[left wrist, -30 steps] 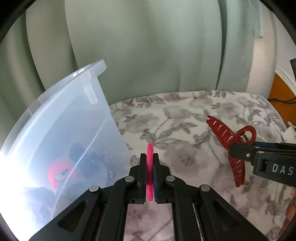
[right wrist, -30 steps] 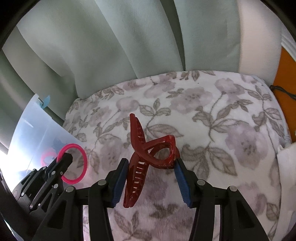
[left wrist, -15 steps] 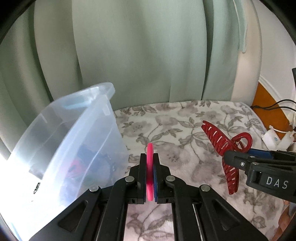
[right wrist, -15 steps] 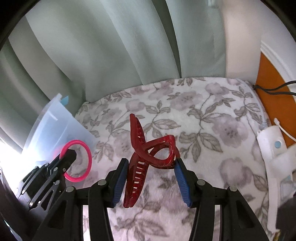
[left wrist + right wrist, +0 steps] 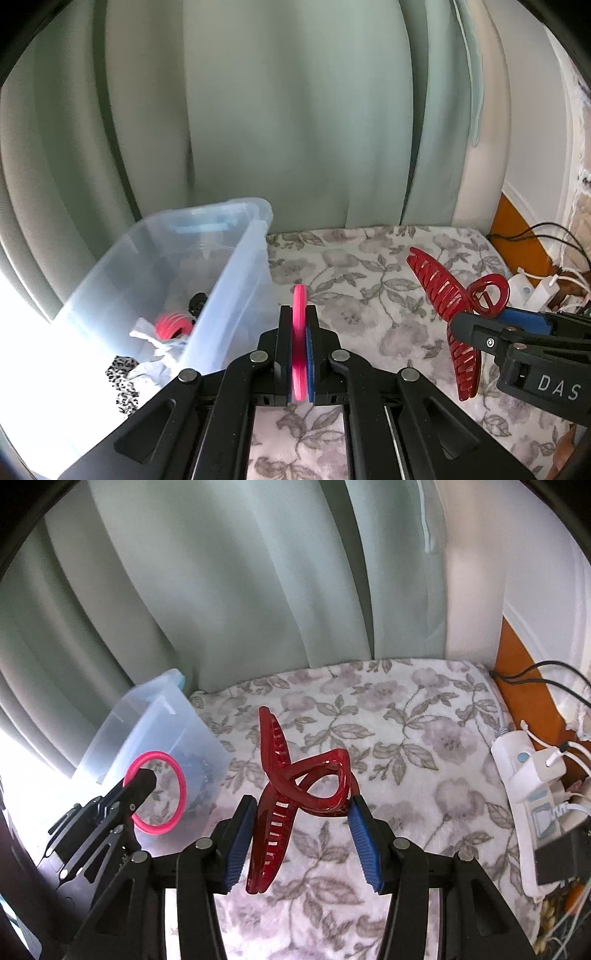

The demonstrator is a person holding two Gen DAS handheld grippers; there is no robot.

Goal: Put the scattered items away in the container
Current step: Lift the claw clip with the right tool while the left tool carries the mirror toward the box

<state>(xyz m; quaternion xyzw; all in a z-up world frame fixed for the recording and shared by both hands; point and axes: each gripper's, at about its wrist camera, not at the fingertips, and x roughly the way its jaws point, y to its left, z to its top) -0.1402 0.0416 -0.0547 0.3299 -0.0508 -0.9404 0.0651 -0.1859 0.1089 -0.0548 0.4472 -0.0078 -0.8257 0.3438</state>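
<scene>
Floral bedspread (image 5: 406, 746); container (image 5: 236, 280) contents blurred (partly glare-hidden).

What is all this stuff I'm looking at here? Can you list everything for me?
hair claw clip: one, dark red, held up over the blanket in the right tongs
ring: one, bright pink, pinched in the left tongs beside the bin
storage bin: one, clear plastic, at the blanket's left edge
things in the bin: several, pink-red, black, white, spotted; too blurred to name
floral blanket: one, white with grey flowers, under everything
curtains: pale green, along the back
power strip: one, white, with plugs and cables, far right
left tongs: black, shut on the ring
right tongs: black with blue pads, shut on the clip
</scene>
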